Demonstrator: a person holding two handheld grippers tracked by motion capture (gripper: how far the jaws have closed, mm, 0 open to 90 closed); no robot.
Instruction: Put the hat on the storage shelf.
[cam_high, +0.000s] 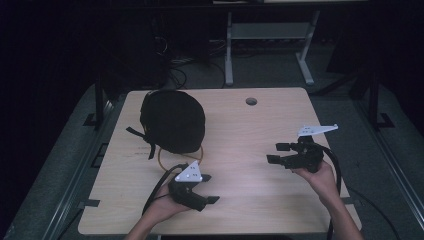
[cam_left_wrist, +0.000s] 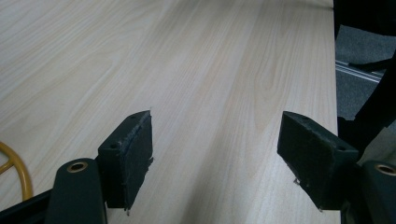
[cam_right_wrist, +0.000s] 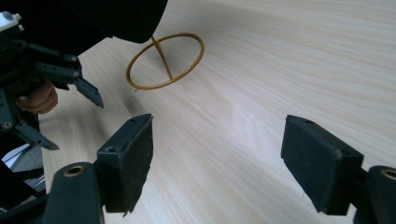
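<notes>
Black and soft, the hat (cam_high: 172, 120) sits on the surface (cam_high: 250, 145), far left, over a thin yellow ring (cam_high: 165, 159). It looks light and floppy; pinch its edge. Both hand-held grippers, left (cam_high: 206, 188) and right (cam_high: 274, 152), are wide apart, holding nothing.

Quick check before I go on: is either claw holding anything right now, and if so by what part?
Nothing is held. The left claw and the right claw are both open over bare table; the black bag and yellow ring lie untouched.
</notes>
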